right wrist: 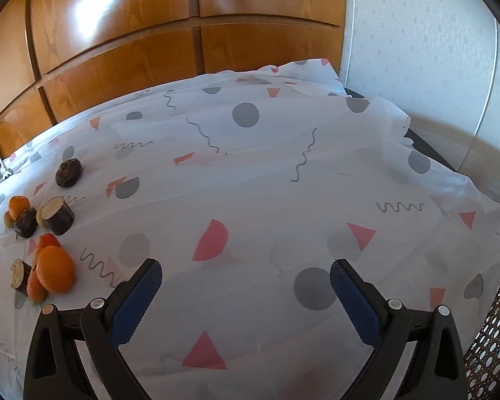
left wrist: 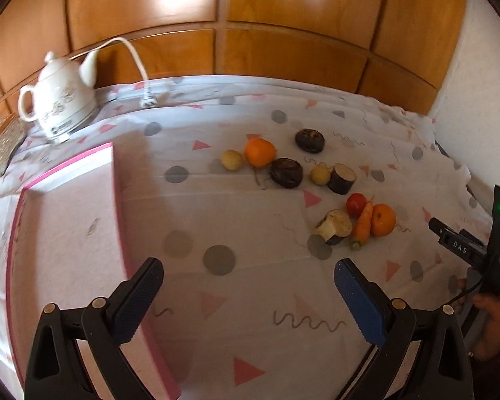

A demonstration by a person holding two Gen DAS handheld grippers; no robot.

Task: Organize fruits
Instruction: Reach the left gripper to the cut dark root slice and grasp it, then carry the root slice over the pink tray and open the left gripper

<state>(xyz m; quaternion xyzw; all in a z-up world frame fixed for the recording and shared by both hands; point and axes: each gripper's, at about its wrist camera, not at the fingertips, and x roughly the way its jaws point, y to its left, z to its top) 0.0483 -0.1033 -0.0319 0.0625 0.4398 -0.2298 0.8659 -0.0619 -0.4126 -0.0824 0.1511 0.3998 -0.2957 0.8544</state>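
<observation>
Produce lies scattered on the patterned tablecloth [left wrist: 250,206]: two oranges [left wrist: 259,152] [left wrist: 382,219], a carrot [left wrist: 363,225], a red tomato [left wrist: 355,203], two small yellow fruits [left wrist: 231,159] [left wrist: 320,174] and several dark cut pieces [left wrist: 286,172]. A pink-rimmed tray [left wrist: 66,220] lies at the left. My left gripper [left wrist: 248,275] is open and empty, above the cloth near the tray's edge. My right gripper [right wrist: 246,276] is open and empty over bare cloth; the near orange [right wrist: 55,269] and carrot [right wrist: 35,285] lie to its left.
A white teapot-shaped kettle [left wrist: 61,100] with its cord and plug [left wrist: 148,100] stands at the back left. Wooden cabinet doors [left wrist: 250,33] back the table. The other hand-held gripper [left wrist: 473,250] shows at the right edge. The cloth drops off at the right [right wrist: 450,173].
</observation>
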